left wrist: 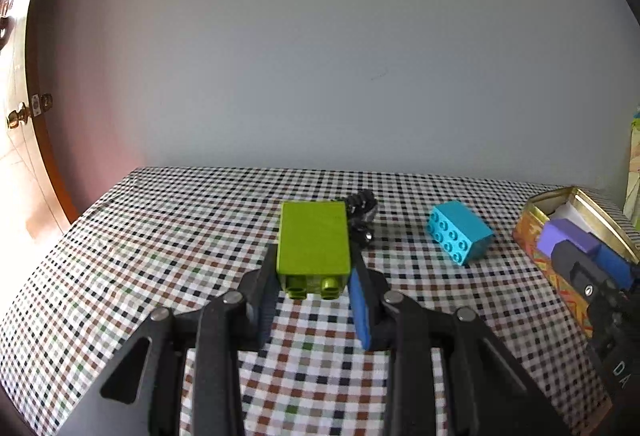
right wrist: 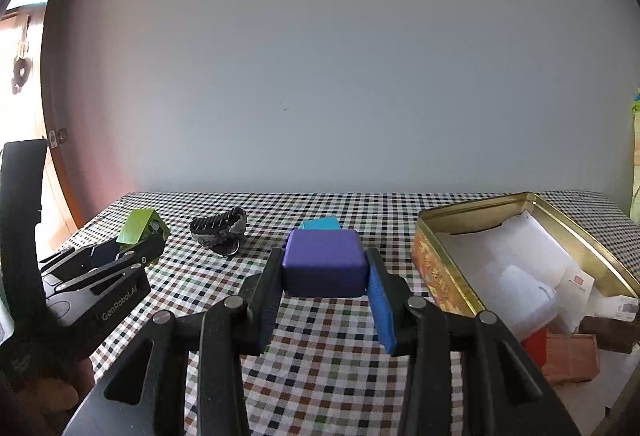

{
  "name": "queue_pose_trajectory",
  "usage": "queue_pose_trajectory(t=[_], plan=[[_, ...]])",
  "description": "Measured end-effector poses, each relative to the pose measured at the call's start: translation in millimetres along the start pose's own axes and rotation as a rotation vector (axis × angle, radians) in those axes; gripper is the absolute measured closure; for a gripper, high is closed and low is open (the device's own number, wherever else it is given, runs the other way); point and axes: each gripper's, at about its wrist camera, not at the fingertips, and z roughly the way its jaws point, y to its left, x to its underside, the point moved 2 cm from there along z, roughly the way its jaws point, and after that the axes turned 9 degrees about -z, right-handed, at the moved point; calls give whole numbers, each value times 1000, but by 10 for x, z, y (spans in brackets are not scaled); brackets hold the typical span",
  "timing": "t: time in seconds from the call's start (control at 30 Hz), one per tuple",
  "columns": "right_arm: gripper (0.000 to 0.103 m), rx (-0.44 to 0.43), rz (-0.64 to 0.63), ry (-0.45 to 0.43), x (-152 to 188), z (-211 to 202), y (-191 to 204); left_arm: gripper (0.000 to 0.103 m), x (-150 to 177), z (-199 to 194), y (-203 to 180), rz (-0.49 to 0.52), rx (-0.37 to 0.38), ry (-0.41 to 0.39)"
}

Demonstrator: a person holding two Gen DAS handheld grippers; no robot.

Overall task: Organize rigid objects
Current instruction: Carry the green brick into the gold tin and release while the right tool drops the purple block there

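Observation:
My left gripper (left wrist: 313,270) is shut on a lime green brick (left wrist: 313,242), held above the checkered tablecloth (left wrist: 160,256); it also shows in the right wrist view (right wrist: 138,226). My right gripper (right wrist: 325,272) is shut on a purple block (right wrist: 325,262), just left of a gold tin box (right wrist: 436,268). A cyan studded brick (left wrist: 460,232) lies on its side on the cloth; in the right wrist view only its top (right wrist: 320,223) shows behind the purple block. The right gripper with the purple block (left wrist: 568,238) is over the tin (left wrist: 536,236) in the left wrist view.
A black and grey braided band (right wrist: 220,228) with a ring lies at mid-table; it peeks out behind the green brick (left wrist: 362,210). The tin holds white paper and a clear plastic piece (right wrist: 520,288). Red and wooden blocks (right wrist: 560,352) sit by its near end. A wall is behind the table.

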Motion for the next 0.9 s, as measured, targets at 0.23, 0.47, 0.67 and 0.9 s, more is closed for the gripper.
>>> queue_pose_trajectory(t=[0.23, 0.47, 0.67, 0.9], plan=[[60, 0, -5, -9, 32, -133, -55, 73, 74, -110, -94, -2, 9, -4], [60, -6, -4, -22, 101, -290, -199, 73, 136, -217, -146, -40, 94, 14], [60, 2, -4, -57, 144, -503, -306, 73, 186, -339, -256, -37, 140, 0], [60, 9, -8, -94, 186, -684, -456, 73, 239, -445, -489, -24, 180, -19]])
